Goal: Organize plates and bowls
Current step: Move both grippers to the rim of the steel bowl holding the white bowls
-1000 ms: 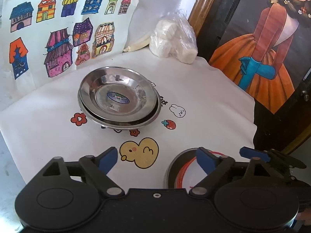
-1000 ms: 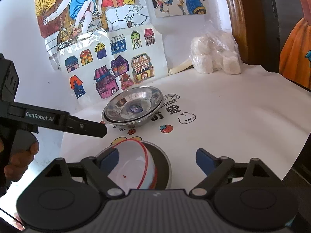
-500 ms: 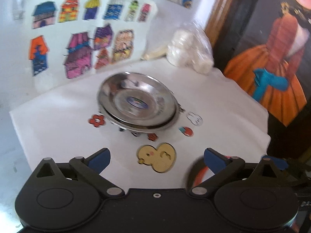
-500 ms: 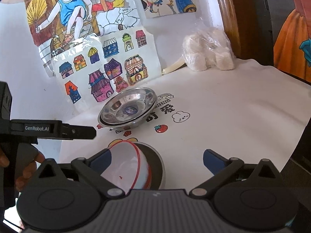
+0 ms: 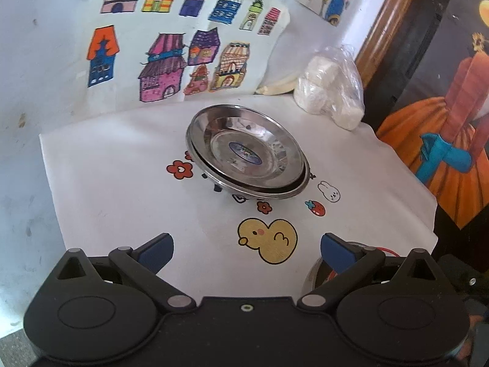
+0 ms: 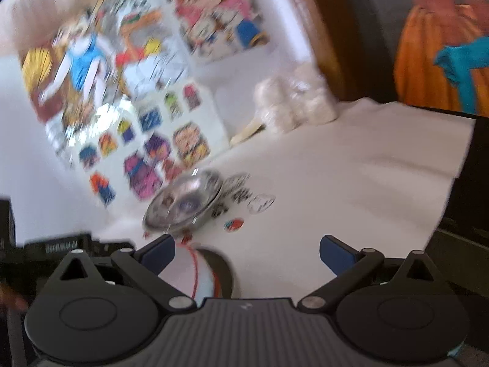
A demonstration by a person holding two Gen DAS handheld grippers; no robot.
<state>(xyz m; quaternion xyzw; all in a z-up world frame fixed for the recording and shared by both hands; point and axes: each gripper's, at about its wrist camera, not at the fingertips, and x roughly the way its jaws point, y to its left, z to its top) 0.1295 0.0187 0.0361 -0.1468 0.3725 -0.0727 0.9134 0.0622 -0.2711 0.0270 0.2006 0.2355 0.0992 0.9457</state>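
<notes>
Two nested steel plates (image 5: 244,153) sit on the white cartoon-printed cloth (image 5: 122,189), ahead of my left gripper (image 5: 246,249), which is open with nothing between its blue pads. A white bowl with a red rim (image 6: 195,272) rests inside a dark steel bowl (image 6: 224,275) near the cloth's front edge; it lies just behind my right gripper's left finger. My right gripper (image 6: 247,250) is open and empty. The steel plates (image 6: 183,205) appear blurred in the right wrist view. In the left wrist view only a sliver of the bowl stack (image 5: 314,275) shows behind the right finger.
A plastic bag of white lumps (image 5: 330,94) sits at the cloth's far right corner. Coloured house drawings (image 5: 171,58) lean against the wall behind the plates. A painted picture of an orange dress (image 5: 452,140) stands to the right. The left gripper's body (image 6: 61,246) shows at the right view's left edge.
Both grippers opened a little wider. Both views rolled; the plates shifted right in the left view, and the bowl stack slid lower behind the fingers. The right view is now motion-blurred.
</notes>
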